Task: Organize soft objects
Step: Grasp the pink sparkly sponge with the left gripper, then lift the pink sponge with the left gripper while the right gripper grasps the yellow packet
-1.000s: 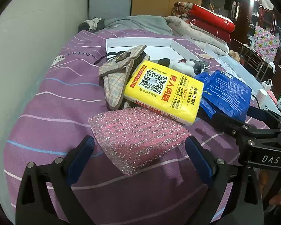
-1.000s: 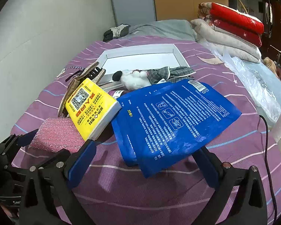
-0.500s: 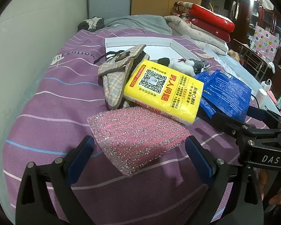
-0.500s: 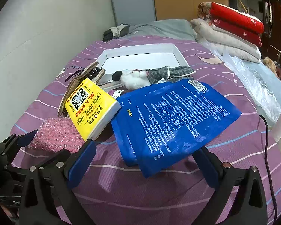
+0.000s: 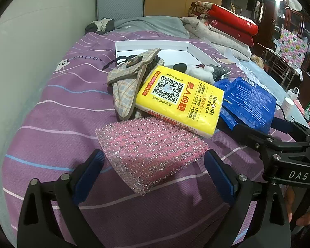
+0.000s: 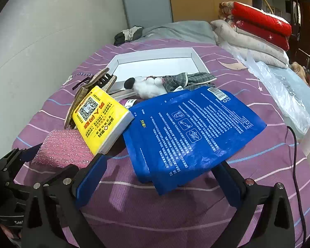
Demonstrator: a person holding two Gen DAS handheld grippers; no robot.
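Purple striped bedding [image 5: 51,124] fills our left wrist view, with folded quilts [image 5: 227,29] stacked at the far end. Our left gripper [image 5: 153,169] hangs with its jaws wide, one to each side of the near corner of the pink sponge [image 5: 153,144], touching neither side. A yellow pack [image 5: 179,99] leans on the sponge's far edge, and a plaid pouch [image 5: 130,82] lies just behind it. Beyond them sit a plush toy [image 5: 198,70] and a white tray [image 5: 155,45].

From the right wrist, our right gripper [image 6: 157,175] is also spread wide, low over the bedding, with the near corner of the blue bag [image 6: 192,128] between its jaws, ungripped. We see the yellow pack [image 6: 101,119] overlapping the bag's left edge, the sponge [image 6: 62,150] to its left, and the toy [image 6: 148,86] just before the tray [image 6: 155,53].
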